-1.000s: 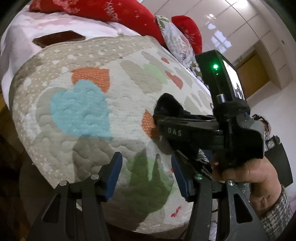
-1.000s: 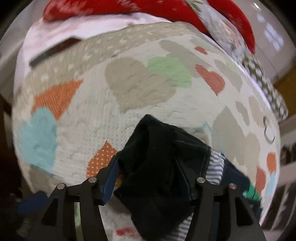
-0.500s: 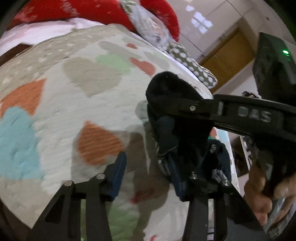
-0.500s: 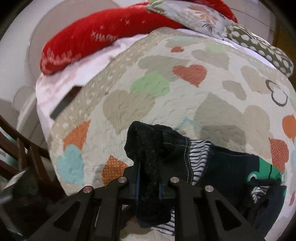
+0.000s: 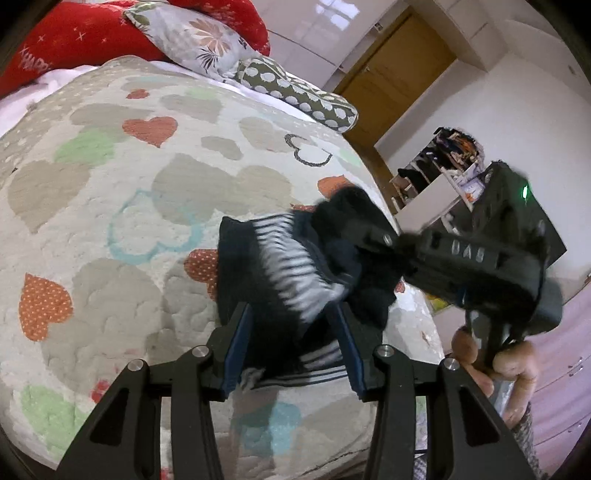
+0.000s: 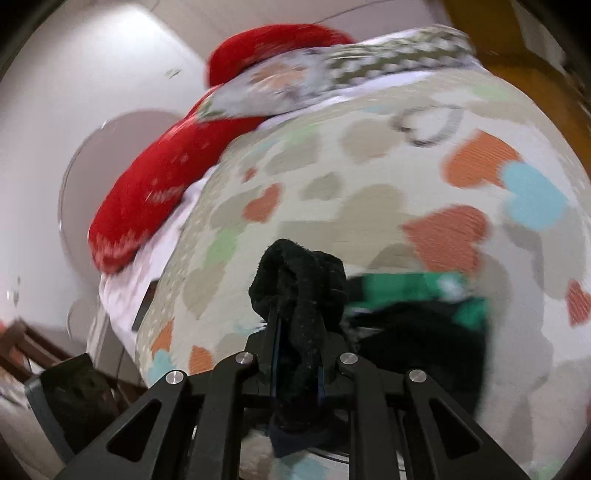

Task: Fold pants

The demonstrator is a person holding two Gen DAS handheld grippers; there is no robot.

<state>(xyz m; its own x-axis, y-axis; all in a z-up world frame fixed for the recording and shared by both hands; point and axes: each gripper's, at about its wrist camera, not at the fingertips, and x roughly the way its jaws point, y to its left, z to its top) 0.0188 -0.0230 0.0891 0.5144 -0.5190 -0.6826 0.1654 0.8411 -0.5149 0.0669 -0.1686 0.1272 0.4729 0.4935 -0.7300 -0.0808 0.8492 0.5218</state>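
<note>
Here, nearest the left wrist camera, the left gripper (image 5: 293, 347) stands with its jaws spread, and the dark pants (image 5: 295, 273), showing a black-and-white striped lining, hang between the blue pads without being pinched. Just beyond, the right gripper (image 6: 297, 354) is clamped tight on a bunched black edge of the pants, held up off the heart-patterned quilt (image 5: 110, 206); the rest of the garment, with a green patch, trails to the right onto the quilt. Farther back lie a red pillow (image 5: 74, 33), a floral pillow (image 5: 199, 40) and a spotted cushion (image 5: 295, 96). No containers are visible.
</note>
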